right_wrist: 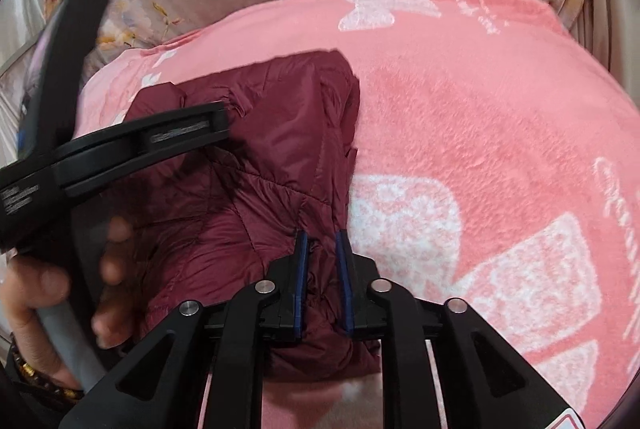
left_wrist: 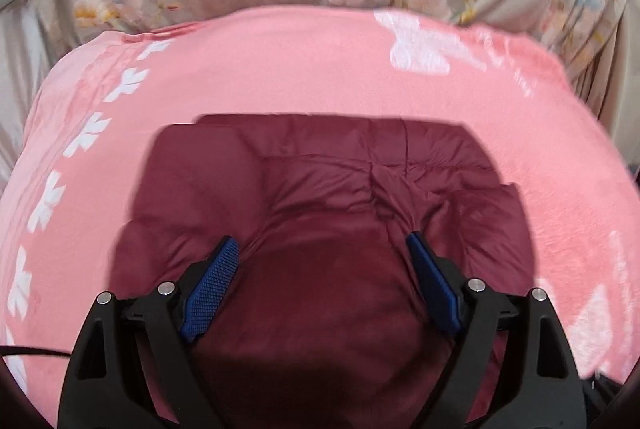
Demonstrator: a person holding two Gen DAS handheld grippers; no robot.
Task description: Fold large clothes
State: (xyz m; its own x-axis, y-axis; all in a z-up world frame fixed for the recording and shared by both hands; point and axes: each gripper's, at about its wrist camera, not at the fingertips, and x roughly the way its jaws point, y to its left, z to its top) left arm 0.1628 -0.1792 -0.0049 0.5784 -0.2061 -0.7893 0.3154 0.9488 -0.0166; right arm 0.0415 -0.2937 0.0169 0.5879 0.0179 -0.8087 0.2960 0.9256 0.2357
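Maroon puffer jacket [left_wrist: 332,229] lay already folded into a compact bundle at the lower centre of the pink blanket [left_wrist: 280,77]; little but a final tidy seemed left. Its long axis ran from the bottom edge toward the frame's top. The left gripper [left_wrist: 322,249] hung wide open above it, while the right gripper [right_wrist: 322,241] stood slightly parted, with a fold of jacket between its pads, apparently loose.

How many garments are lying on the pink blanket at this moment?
1: a maroon puffer jacket, folded into a compact bundle on the pink blanket, below the left gripper and between the right gripper fingers. Others could lie outside view.
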